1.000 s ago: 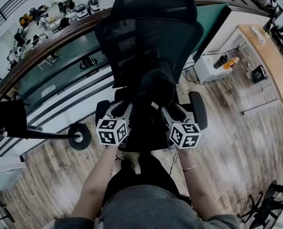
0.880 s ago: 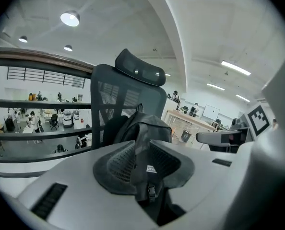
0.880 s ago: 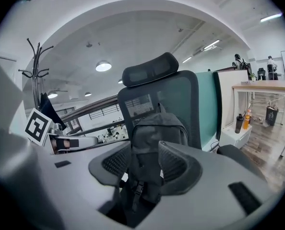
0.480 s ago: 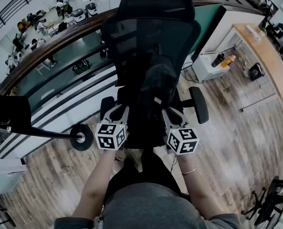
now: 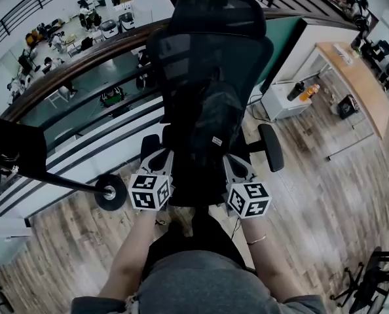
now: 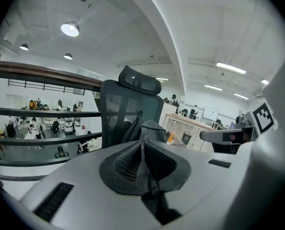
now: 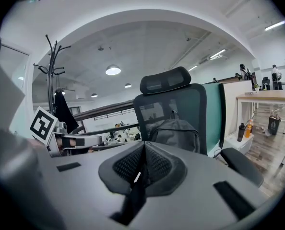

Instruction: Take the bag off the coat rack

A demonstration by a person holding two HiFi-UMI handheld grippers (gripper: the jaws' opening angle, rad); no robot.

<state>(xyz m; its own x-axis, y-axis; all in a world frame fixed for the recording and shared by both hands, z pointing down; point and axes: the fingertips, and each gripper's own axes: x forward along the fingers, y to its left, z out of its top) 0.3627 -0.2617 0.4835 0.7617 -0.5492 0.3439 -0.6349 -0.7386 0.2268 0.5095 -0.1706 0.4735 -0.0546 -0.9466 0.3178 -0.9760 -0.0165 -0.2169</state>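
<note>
Here, a dark grey fabric backpack [image 7: 176, 134] is seen upright in the seat of a black mesh office chair [image 5: 207, 18], leaned against the backrest. It is closed, so its contents are hidden. On a low white cabinet [image 5: 278, 103], off to the right of both pairs of jaws, a dark bottle [image 5: 296, 90] and an orange bottle [image 5: 310, 91] are stood side by side.

The jaws of the left gripper [image 6: 142, 143] have just been closing and are pressed together on a black strap with a small buckle [image 6: 157, 206], which is trailed from the pads back toward the camera. The jaws of the right gripper [image 7: 144, 143] have likewise just been closing and are clamped on a dark strap with a white sliver of label [image 7: 133, 198]. Where either strap is joined to the backpack cannot be traced. The backpack itself is placed straight ahead of both pairs of jaws, beyond their tips and apart from the pads.

A black metal coat rack with curved hooks [image 7: 53, 56] is stood well to the left of the right jaws, with a dark garment [image 7: 65, 111] hung on it. The backpack is well apart from it. A wood-plank floor [image 5: 325, 188] is spread beneath the jaws. Beyond the chair a railed glass balustrade [image 5: 83, 87] is set, past which a lower office floor with desks and people is seen.
</note>
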